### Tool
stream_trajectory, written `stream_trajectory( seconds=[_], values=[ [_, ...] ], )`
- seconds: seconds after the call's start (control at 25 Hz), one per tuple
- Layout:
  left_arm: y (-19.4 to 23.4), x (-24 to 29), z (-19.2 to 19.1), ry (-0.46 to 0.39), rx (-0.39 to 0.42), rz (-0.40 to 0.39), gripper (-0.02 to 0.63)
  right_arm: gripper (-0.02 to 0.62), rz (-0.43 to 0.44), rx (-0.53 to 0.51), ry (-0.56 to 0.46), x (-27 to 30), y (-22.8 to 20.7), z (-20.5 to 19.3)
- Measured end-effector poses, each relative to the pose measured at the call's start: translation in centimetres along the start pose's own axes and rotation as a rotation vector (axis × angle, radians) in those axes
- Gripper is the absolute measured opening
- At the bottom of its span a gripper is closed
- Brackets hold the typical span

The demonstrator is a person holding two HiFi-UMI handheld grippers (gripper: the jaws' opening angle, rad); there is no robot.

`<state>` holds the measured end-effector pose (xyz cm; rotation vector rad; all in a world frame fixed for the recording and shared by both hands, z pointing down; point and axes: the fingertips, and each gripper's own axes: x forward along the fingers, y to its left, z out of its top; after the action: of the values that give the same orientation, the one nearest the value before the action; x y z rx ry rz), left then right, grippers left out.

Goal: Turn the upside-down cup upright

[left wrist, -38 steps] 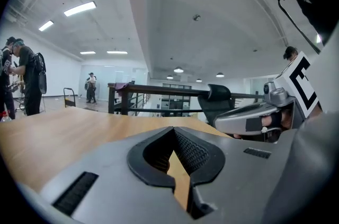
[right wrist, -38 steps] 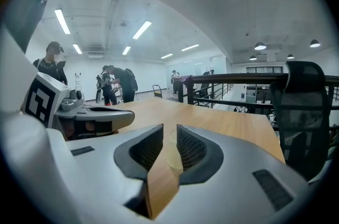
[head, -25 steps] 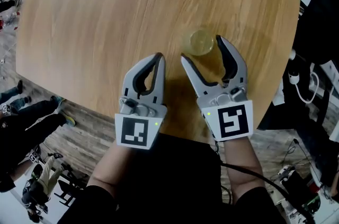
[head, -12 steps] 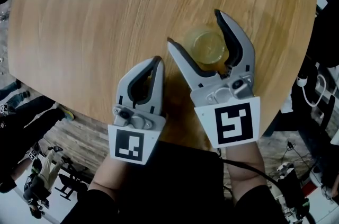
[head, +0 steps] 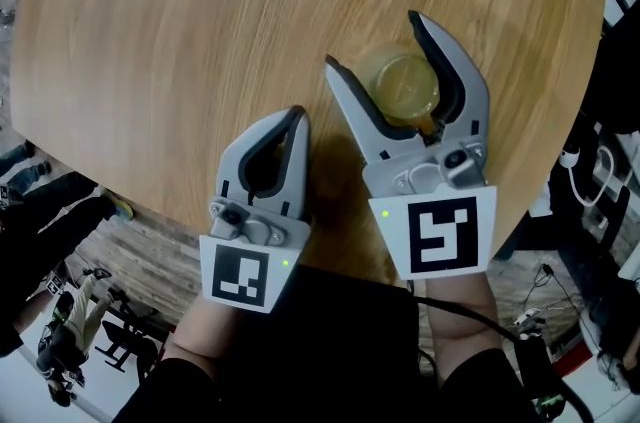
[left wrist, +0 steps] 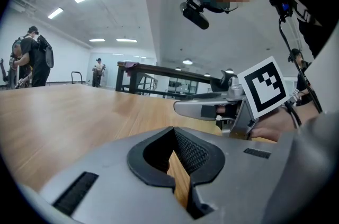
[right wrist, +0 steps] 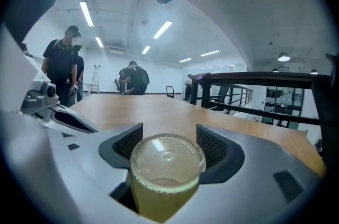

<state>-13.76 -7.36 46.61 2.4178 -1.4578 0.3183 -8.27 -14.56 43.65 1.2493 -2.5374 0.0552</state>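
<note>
A translucent yellow cup [head: 405, 86] stands upside down on the round wooden table [head: 180, 31], its closed base up. My right gripper [head: 377, 42] is open and straddles it, one finger on each side. In the right gripper view the cup [right wrist: 167, 175] fills the gap between the ribbed pads. It sits close to the right pad, with a small gap at the left pad. My left gripper [head: 297, 116] is shut and empty, resting low beside the right one near the table's front edge.
The table edge curves close behind both grippers, with wood-pattern floor and cables [head: 575, 171] beyond it. Several people [right wrist: 66, 66] stand in the room far behind the table. A dark railing [right wrist: 265, 82] runs at the right.
My right gripper has slid forward so its fingers now enclose the cup, and its jaws have spread a little. My left gripper has sunk slightly toward the table.
</note>
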Motion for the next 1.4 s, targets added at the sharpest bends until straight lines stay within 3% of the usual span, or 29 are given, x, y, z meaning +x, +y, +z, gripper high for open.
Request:
stream_trajectory(
  seconds=[0.12,0.24,0.28,0.32,0.36,0.52,0.6,0.72,0.8,0.92,1.12,1.4],
  values=[
    [-1.6,0.3,-0.2,-0.011,-0.025,-0.07,0.008,0.304,0.005,0.047,-0.032,-1.5,-0.9,0.4],
    [-2.6,0.0,0.8,-0.068,-0.11,-0.193,0.008,0.304,0.054,0.21,-0.106,-2.8,-1.6,2.5],
    [-3.0,0.1,1.0,-0.07,-0.128,-0.231,0.052,0.304,0.074,0.265,-0.141,-3.2,-2.0,3.4],
    [-3.4,0.2,1.2,-0.065,-0.14,-0.267,0.143,0.304,0.093,0.311,-0.171,-3.6,-2.5,4.3],
    [-4.0,0.3,1.4,-0.062,-0.148,-0.299,0.176,0.304,0.111,0.348,-0.195,-4.1,-3.0,5.0],
    [-6.4,0.6,3.1,-0.087,-0.204,-0.432,0.218,0.304,0.184,0.417,-0.245,-5.9,-3.6,6.7],
    [-7.4,0.2,3.6,-0.103,-0.255,-0.516,0.217,0.304,0.213,0.425,-0.258,-6.5,-3.2,7.1],
    [-8.2,-1.7,1.3,-0.115,-0.277,-0.628,0.206,0.304,0.232,0.445,-0.284,-7.4,-2.8,7.5],
    [-8.5,-2.4,0.7,-0.113,-0.331,-0.655,0.143,0.304,0.233,0.466,-0.302,-7.8,-3.0,7.4],
    [-8.9,-2.4,1.6,-0.129,-0.38,-0.678,0.108,0.304,0.255,0.517,-0.328,-8.0,-3.5,7.0],
    [-9.6,-1.7,4.1,-0.17,-0.364,-0.722,0.071,0.304,0.33,0.606,-0.368,-8.6,-4.0,6.3],
    [-10.3,-1.9,4.6,-0.172,-0.322,-0.778,0.031,0.304,0.334,0.686,-0.369,-7.9,-4.0,5.0]
  ],
)
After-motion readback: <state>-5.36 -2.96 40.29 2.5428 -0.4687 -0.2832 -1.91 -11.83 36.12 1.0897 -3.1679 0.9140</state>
